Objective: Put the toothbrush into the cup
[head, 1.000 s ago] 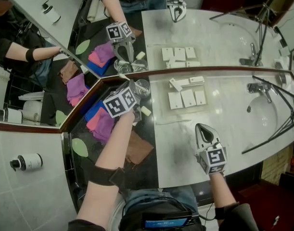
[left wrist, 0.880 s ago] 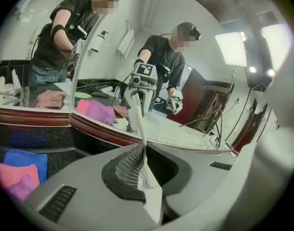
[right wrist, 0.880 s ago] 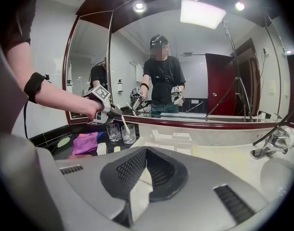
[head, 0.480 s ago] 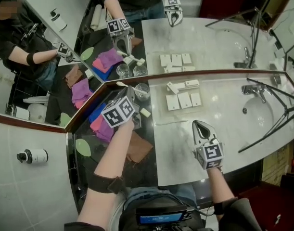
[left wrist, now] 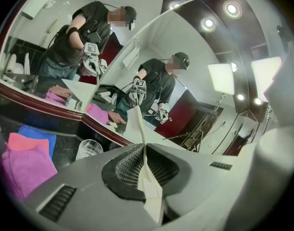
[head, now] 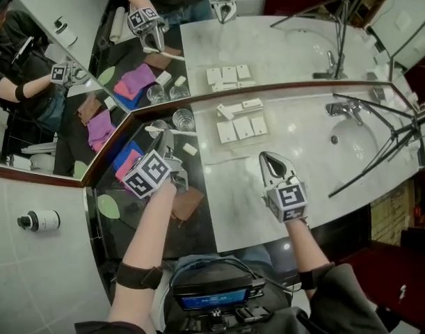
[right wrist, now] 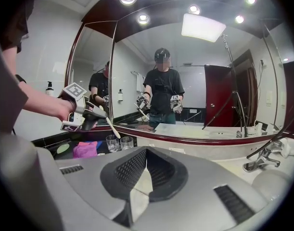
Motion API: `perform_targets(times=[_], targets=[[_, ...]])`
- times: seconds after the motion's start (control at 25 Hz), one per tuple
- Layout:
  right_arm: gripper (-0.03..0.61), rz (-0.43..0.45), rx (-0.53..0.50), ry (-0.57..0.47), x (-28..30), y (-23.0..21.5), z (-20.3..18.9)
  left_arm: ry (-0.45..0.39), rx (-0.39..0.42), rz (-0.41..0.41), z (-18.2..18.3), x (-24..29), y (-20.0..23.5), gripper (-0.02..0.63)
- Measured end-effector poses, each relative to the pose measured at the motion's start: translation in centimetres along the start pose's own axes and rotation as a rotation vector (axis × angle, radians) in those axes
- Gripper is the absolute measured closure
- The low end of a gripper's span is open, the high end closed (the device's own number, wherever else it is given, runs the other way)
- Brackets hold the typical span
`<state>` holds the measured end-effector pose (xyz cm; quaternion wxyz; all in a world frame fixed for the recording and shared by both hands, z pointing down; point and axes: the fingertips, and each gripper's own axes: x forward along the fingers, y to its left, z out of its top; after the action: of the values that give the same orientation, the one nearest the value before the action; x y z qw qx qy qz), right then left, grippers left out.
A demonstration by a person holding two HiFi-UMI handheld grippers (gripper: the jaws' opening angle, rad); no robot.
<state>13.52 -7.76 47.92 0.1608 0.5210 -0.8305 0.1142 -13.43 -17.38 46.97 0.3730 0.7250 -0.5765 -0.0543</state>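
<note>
- Counting gives one toothbrush (left wrist: 138,124), one glass cup (head: 183,120) and two grippers.
- The left gripper (head: 167,141) pinches the toothbrush handle in its jaws.
- The right gripper (head: 271,162) has its jaws pressed together on nothing, over the pale worktop (head: 302,138).
- The toothbrush is in the air near the cup, with its long axis straight out of the jaws toward the mirror.
- Only the right gripper view shows it from the side, slanting down toward the cup.

No word, brand or number can be read here: the cubes (head: 148,175) on the left gripper (head: 167,139) and right gripper (head: 268,158) bear only black-and-white square patterns, and the blue screen (head: 213,300) is blurred.
</note>
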Motion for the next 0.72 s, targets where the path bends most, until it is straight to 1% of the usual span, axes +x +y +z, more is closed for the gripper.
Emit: perform_targets(times=[0.16,0.36,0.6,0.72], targets=[[0.558,-0.014,0.002,0.004,-1.0,-0.3,-0.2,0.013,-0.055,-0.008,-2.6,-1.7,-0.2,0.604],[0.558,-0.027,0.0,0.004,-1.9,-0.5,-0.4,0.062,-0.116,-0.016,-6.8,-2.9,-0.7,0.604],[0.558,-0.032,0.006,0.023,-2.7,-0.5,-1.6,0.118,-0.248,-0.021,-13.1,-3.6,-1.0,0.604],[0.558,-0.033,0.003,0.031,-3.0,-0.6,-2.1,0.13,-0.313,-0.02,-16.1,-3.3,-0.9,0.604]])
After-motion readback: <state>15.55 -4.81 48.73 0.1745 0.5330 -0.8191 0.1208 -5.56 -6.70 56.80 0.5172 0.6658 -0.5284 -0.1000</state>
